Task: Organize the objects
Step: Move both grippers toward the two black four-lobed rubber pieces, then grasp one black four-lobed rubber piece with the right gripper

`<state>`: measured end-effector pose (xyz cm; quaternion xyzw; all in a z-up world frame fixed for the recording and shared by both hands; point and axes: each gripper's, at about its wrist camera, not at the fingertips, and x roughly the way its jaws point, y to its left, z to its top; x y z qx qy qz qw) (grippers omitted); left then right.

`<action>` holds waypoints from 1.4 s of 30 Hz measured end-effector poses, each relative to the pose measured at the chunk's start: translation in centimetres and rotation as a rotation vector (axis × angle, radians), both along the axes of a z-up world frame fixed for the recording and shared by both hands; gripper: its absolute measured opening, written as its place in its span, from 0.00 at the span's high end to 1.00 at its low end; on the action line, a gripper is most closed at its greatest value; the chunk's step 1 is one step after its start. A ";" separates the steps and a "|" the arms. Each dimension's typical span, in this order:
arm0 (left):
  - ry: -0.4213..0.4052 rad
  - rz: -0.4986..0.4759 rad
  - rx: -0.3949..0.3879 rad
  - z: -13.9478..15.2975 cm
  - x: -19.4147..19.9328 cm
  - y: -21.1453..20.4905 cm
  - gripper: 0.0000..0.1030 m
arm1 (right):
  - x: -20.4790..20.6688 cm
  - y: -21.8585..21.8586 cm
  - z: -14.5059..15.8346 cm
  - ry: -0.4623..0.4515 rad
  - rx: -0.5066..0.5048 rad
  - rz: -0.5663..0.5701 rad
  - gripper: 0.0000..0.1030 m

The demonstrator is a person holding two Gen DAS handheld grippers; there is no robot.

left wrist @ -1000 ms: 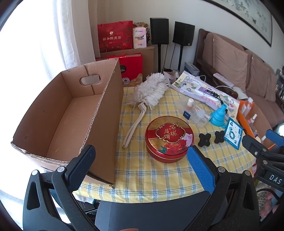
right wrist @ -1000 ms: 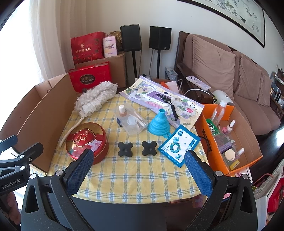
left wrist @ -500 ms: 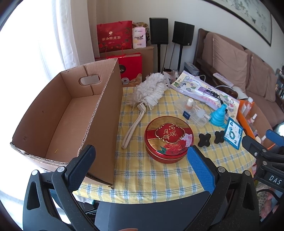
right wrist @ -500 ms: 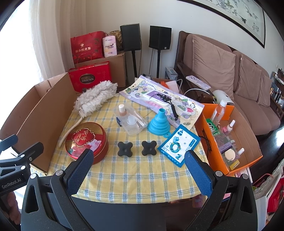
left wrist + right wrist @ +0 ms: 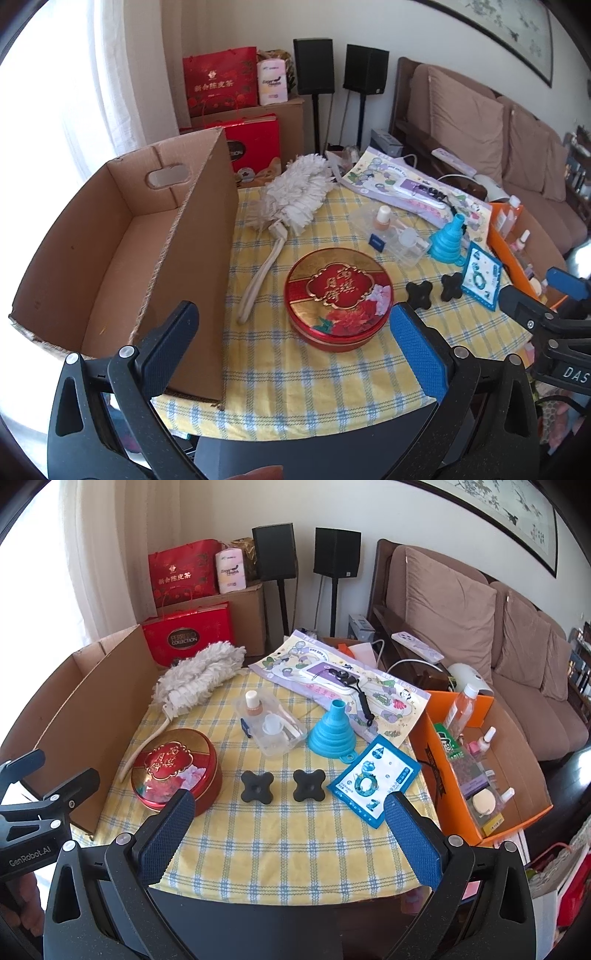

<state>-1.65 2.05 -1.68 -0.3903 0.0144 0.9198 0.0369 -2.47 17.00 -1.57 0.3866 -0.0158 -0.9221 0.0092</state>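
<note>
Mooncake tin (image 5: 338,298), duster (image 5: 291,195), funnel (image 5: 333,729) lie on the desk (image 5: 295,834); cardboard box (image 5: 110,251) empty; both grippers' jaws wide, holding nothing.

A home living room: a brown cushioned sofa (image 5: 480,627) is standing against the wall beneath a framed painting (image 5: 509,513), with stand-mounted speakers (image 5: 336,552), red gift bags (image 5: 183,572) and curtains (image 5: 92,554).
</note>
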 end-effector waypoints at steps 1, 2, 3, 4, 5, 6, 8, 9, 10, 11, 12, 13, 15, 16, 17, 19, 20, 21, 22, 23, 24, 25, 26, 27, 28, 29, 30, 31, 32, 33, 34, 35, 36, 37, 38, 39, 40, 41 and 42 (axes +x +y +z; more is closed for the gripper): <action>-0.001 -0.010 0.013 0.0 -0.3 0.0 0.00 | -0.1 0.4 -0.1 0.000 -0.015 0.002 0.00; 0.000 -0.022 0.027 0.1 -0.6 0.0 0.00 | -0.3 0.5 -0.1 0.001 -0.020 0.001 0.00; 0.003 -0.028 0.036 0.1 -0.8 0.0 0.00 | -0.4 0.9 -0.2 0.001 -0.024 -0.002 0.00; 0.008 -0.036 0.048 0.2 -1.1 0.0 0.00 | -0.6 1.2 -0.2 0.003 -0.024 -0.008 0.00; 0.010 -0.038 0.057 0.3 -1.4 0.0 0.00 | -0.8 1.6 -0.3 0.007 -0.020 -0.019 0.00; 0.010 -0.047 0.069 0.4 -1.7 0.0 0.00 | -0.9 1.8 -0.2 0.009 -0.013 -0.028 0.00; 0.007 -0.066 0.091 0.5 -2.5 0.2 0.00 | -1.2 2.2 -0.3 0.025 0.006 -0.036 0.00; 0.003 -0.075 0.098 0.5 -2.9 0.4 0.00 | -1.3 2.3 -0.4 0.030 0.012 -0.035 0.00; -0.001 -0.084 0.104 0.4 -3.4 0.5 0.00 | -1.5 2.4 -0.6 0.032 0.020 -0.034 0.00; -0.005 -0.091 0.110 0.3 -3.9 0.7 0.00 | -1.7 2.4 -0.8 0.029 0.028 -0.030 0.00; -0.010 -0.096 0.115 0.2 -4.5 0.9 0.00 | -1.9 2.4 -1.1 0.020 0.037 -0.027 0.00; -0.012 -0.100 0.118 0.2 -4.8 1.0 0.00 | -2.1 2.4 -1.5 0.015 0.043 -0.022 0.00; -0.022 -0.117 0.133 -0.2 -5.6 1.4 0.00 | -2.3 2.4 -2.3 0.007 0.043 -0.014 0.01; -0.029 -0.128 0.143 -0.5 -5.8 1.5 0.00 | -2.5 2.4 -2.7 0.001 0.041 -0.007 0.02; -0.039 -0.137 0.152 -0.9 -6.1 1.7 0.00 | -2.6 2.4 -3.1 -0.008 0.045 -0.004 0.03; -0.053 -0.146 0.154 -1.8 -6.2 2.2 0.00 | -3.0 2.3 -4.0 -0.023 0.062 0.003 0.10; -0.059 -0.153 0.148 -2.3 -6.2 2.6 0.01 | -3.3 2.4 -4.5 -0.032 0.071 0.004 0.13; -0.063 -0.160 0.142 -2.6 -6.1 2.9 0.04 | -3.6 2.7 -5.0 -0.046 0.075 0.006 0.18; -0.068 -0.167 0.136 -3.0 -6.1 3.2 0.06 | -3.9 2.8 -5.3 -0.054 0.071 0.007 0.23; -0.075 -0.176 0.128 -3.5 -6.0 3.5 0.06 | -4.3 3.2 -5.8 -0.066 0.055 0.010 0.25; -0.077 -0.176 0.125 -3.7 -5.9 3.8 0.06 | -4.5 3.4 -6.1 -0.071 0.042 0.013 0.28; -0.078 -0.182 0.122 -4.0 -5.8 4.0 0.06 | -4.8 3.7 -6.5 -0.078 0.027 0.016 0.28; -0.079 -0.184 0.119 -4.1 -5.8 4.1 0.06 | -5.1 3.9 -6.7 -0.084 0.016 0.021 0.28; -0.078 -0.186 0.115 -4.3 -5.7 4.2 0.06 | -5.4 4.0 -6.9 -0.087 0.010 0.024 0.29; -0.077 -0.189 0.111 -4.3 -5.6 4.3 0.06 | -5.8 4.1 -7.1 -0.088 0.011 0.027 0.29; -0.073 -0.191 0.110 -4.4 -5.5 4.3 0.06 | -6.1 4.1 -7.3 -0.089 0.014 0.031 0.29; -0.071 -0.191 0.108 -4.4 -5.5 4.3 0.06 | -6.3 4.1 -7.4 -0.089 0.019 0.035 0.31; -0.067 -0.193 0.105 -4.3 -5.4 4.3 0.06 | -6.6 4.0 -7.5 -0.091 0.020 0.040 0.32; -0.065 -0.194 0.102 -4.3 -5.3 4.2 0.06 | -6.9 3.9 -7.7 -0.098 0.020 0.047 0.33; -0.064 -0.193 0.099 -4.3 -5.3 4.2 0.06 | -7.0 3.7 -7.9 -0.102 0.018 0.052 0.34; -0.063 -0.190 0.096 -4.3 -5.2 4.0 0.06 | -7.1 3.6 -7.9 -0.102 0.015 0.056 0.35; -0.062 -0.185 0.094 -4.2 -5.1 3.9 0.06 | -7.0 3.4 -7.7 -0.096 0.005 0.065 0.35; -0.062 -0.177 0.094 -4.2 -5.1 3.6 0.06 | -6.9 3.2 -7.6 -0.088 -0.001 0.073 0.35; -0.063 -0.165 0.096 -4.2 -5.1 3.3 0.06 | -6.7 2.9 -7.4 -0.078 -0.007 0.087 0.35; -0.065 -0.159 0.098 -4.2 -5.1 3.1 0.06 | -6.5 2.4 -7.2 -0.072 -0.009 0.103 0.35; -0.069 -0.151 0.104 -4.2 -5.2 2.8 0.06 | -6.4 2.0 -7.2 -0.071 -0.006 0.116 0.35; -0.073 -0.143 0.109 -4.1 -5.2 2.5 0.06 | -6.4 1.5 -7.2 -0.072 -0.003 0.125 0.35; -0.075 -0.137 0.111 -4.1 -5.2 2.3 0.06 | -6.5 1.0 -7.3 -0.078 0.001 0.136 0.35; -0.075 -0.127 0.110 -4.0 -5.2 2.0 0.06 | -6.6 0.6 -7.5 -0.084 -0.002 0.145 0.36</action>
